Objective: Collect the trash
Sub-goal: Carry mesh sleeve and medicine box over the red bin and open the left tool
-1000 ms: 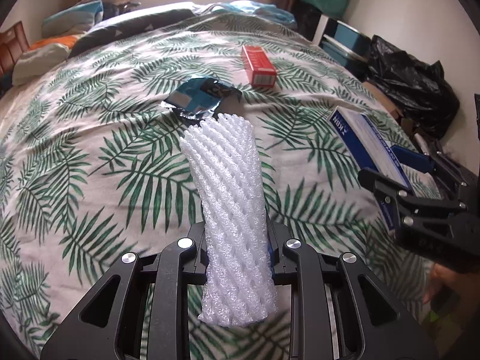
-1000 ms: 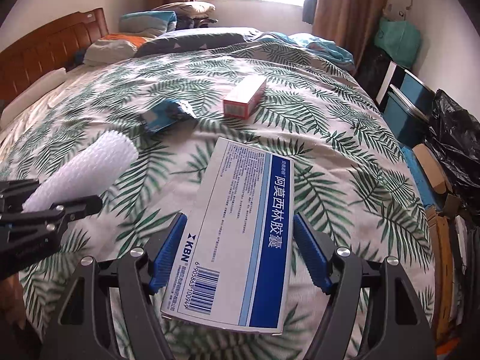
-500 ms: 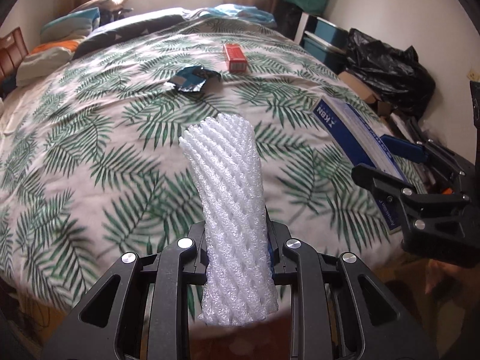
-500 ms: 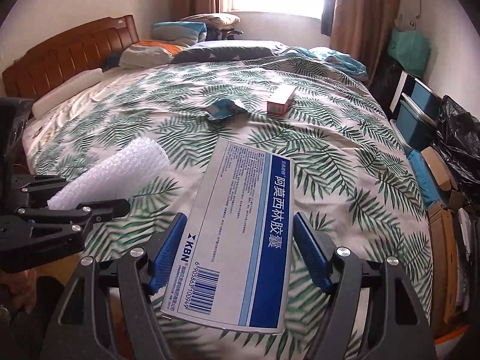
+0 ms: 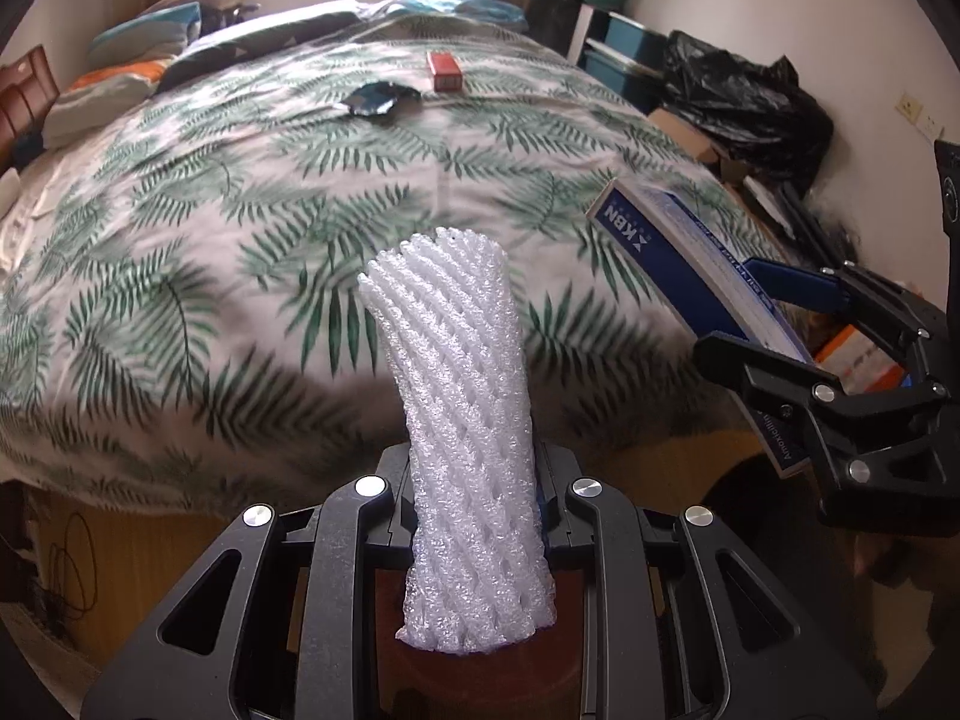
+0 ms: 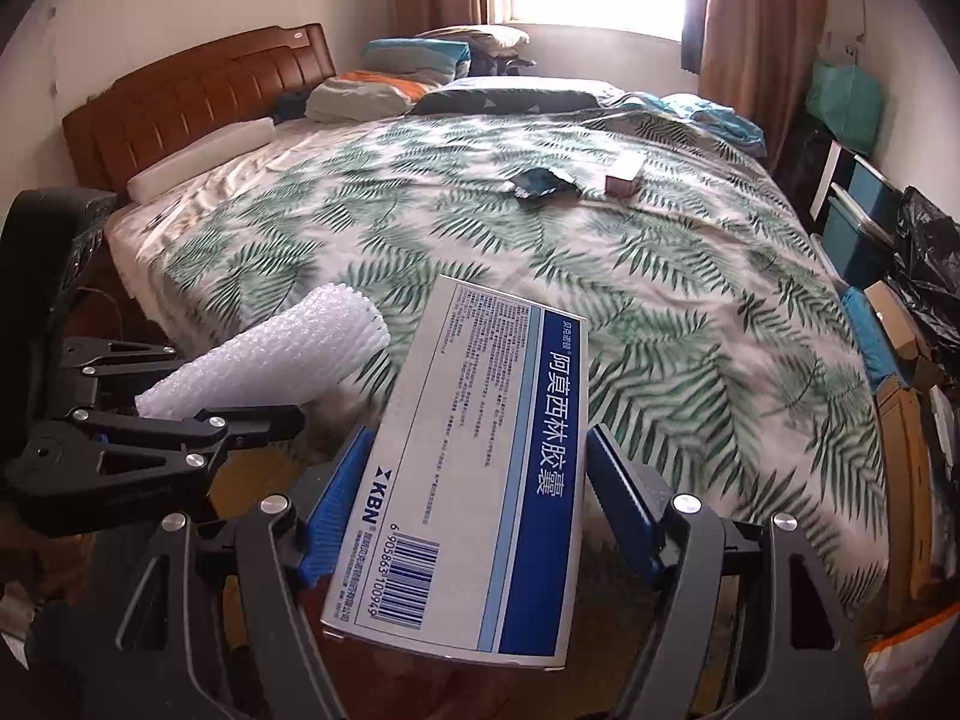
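Both grippers are drawing back off the bed (image 5: 240, 228). Left gripper (image 5: 474, 498) jaws are clamping the foam net sleeve (image 5: 462, 420); right gripper (image 6: 474, 498) jaws are gripping the medicine box (image 6: 480, 468). The red carton (image 5: 444, 69) and dark wrapper (image 5: 375, 99) are remaining far behind, uncollected.

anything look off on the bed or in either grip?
Two bits of litter lie on the leaf-print bedspread: a crumpled dark blue wrapper and, beside it, a small red box. Grips look sound: the left gripper is shut on the white foam net sleeve, the right gripper on the blue-and-white medicine box.
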A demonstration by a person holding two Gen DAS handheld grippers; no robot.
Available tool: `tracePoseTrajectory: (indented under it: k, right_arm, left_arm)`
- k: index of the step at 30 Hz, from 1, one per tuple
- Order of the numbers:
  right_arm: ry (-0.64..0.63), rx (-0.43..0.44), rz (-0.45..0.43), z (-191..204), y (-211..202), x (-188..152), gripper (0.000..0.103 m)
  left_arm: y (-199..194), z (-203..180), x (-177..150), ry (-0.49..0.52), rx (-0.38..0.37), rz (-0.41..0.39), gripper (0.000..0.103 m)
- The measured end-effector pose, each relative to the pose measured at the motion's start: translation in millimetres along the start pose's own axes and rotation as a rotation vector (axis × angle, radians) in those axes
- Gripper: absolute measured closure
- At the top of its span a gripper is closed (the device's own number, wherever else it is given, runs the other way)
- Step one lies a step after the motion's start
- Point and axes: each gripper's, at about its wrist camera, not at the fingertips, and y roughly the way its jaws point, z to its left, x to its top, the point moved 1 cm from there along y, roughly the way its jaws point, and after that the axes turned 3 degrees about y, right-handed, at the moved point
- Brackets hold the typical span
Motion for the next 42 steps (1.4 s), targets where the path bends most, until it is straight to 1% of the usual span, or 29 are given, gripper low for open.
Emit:
tracePoseTrajectory:
  k: [5,10,13,16,21,23,28,32,38,42]
  right_arm:
    - [-0.008,0.032,0.064,21.5,-3.7,-42.1,0.031]
    - [-0.006,0.052,0.141,29.8,9.1,-77.5,0.031]
    - [-0.002,0.059,0.193,33.2,20.1,-102.1,0.031]
    - [0.001,0.069,0.23,35.5,29.1,-117.2,0.031]
    - [-0.009,0.09,0.327,41.9,52.1,-142.5,0.031]
    - [-0.009,0.1,0.368,43.7,61.9,-150.7,0.031]
    - [0.01,0.113,0.432,41.8,82.8,-159.4,0.031]
    - [0.024,0.113,0.477,40.7,99.0,-164.3,0.031]
    - [0.043,0.113,0.522,39.0,115.1,-170.2,0.031]
    - [0.053,0.112,0.542,37.2,121.0,-173.7,0.031]
  left_arm:
    - [3.1,-5.4,-42.2,-0.003,-0.008,0.063,0.079]
    - [21.6,-4.7,-82.1,-0.02,-0.011,0.154,0.079]
    - [35.9,-4.7,-101.1,-0.018,-0.004,0.207,0.079]
    - [50.6,-4.9,-115.9,-0.02,-0.004,0.261,0.079]
    - [80.0,-5.5,-137.3,-0.02,-0.016,0.362,0.079]
    - [91.2,-5.3,-143.0,-0.022,-0.024,0.399,0.079]
    - [114.5,-0.3,-146.2,-0.026,-0.023,0.467,0.078]
    - [139.2,6.0,-150.8,-0.039,-0.025,0.536,0.076]
    - [163.4,9.7,-155.3,-0.041,-0.02,0.592,0.074]
    - [172.5,11.2,-158.1,-0.042,-0.021,0.605,0.072]
